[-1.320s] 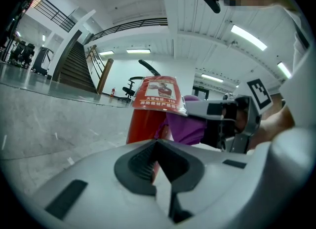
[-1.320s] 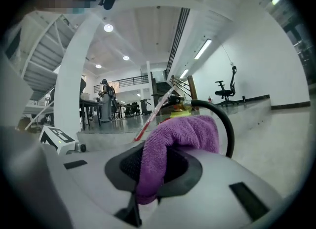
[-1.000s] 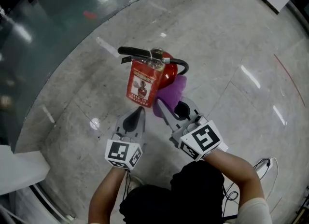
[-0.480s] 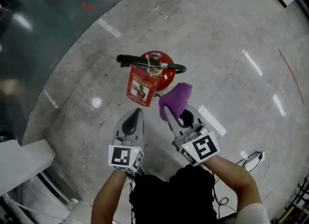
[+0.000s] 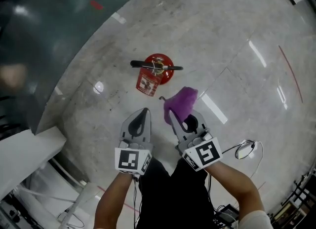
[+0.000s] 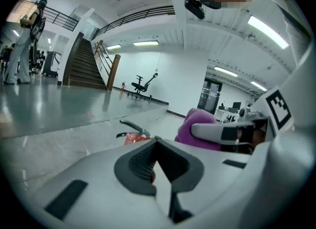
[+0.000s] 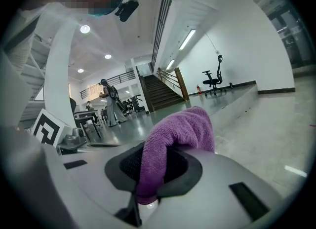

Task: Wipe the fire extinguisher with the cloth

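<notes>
Clamping the purple cloth [image 5: 181,101], the right gripper [image 5: 174,116] hangs apart from the fire extinguisher [image 5: 157,69] upright on the floor [image 5: 237,35], the left gripper [image 5: 141,119] closed and empty, so no wiping contact shows now.

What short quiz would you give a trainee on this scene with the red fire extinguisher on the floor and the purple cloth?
1. True or false: the purple terry cloth touches the red metal fire extinguisher.
2. What does the right gripper hold? A: nothing. B: the cloth. C: a paper tag.
3. Fill in: the left gripper has its jaws ____ (apart or together).

Key: 1 false, they are apart. 2 B. 3 together, with nothing between them.
</notes>
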Motion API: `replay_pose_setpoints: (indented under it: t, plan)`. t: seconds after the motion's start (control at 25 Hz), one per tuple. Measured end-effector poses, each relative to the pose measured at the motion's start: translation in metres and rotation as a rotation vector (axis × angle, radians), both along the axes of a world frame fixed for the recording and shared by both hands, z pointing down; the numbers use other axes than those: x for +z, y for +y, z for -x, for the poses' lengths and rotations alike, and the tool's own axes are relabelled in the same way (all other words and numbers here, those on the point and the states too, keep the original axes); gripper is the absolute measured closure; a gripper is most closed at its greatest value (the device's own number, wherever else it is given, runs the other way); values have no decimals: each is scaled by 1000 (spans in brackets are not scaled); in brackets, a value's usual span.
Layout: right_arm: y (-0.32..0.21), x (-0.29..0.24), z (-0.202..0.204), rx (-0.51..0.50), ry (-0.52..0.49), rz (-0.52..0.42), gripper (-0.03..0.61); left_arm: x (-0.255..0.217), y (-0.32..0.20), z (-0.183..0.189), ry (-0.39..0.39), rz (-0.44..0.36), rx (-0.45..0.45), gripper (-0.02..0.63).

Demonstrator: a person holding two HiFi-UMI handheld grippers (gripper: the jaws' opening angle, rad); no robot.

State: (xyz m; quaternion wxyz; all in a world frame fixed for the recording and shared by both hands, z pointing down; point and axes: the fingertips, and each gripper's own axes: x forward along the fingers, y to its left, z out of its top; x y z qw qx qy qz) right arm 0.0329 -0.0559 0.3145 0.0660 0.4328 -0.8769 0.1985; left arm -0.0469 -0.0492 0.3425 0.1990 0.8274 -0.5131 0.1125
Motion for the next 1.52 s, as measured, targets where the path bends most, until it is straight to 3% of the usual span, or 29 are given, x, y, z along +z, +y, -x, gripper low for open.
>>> replay_pose_setpoints:
  t: [0.24,0.44,0.76,0.88,1.16,1.52]
  plan:
    - [12,-107,-4,37,21,49,523,-123,9,2,-6,8,-9,609]
    - [27,-213,-4,36,23,51,523,-234,23,5,45,20,-69,609]
    - [56,-381,-11,34,4,-14,523,-417,34,1,53,-98,-76,609]
    - [73,-431,-14,42,-1,-48,523,-469,48,-1,16,-142,-84,609]
    - [94,-498,-22,61,-10,-135,523,-517,75,1,-4,-135,-127,609]
    - [123,-522,-26,43,-2,-193,523,-535,111,-8,-8,-145,-113,609]
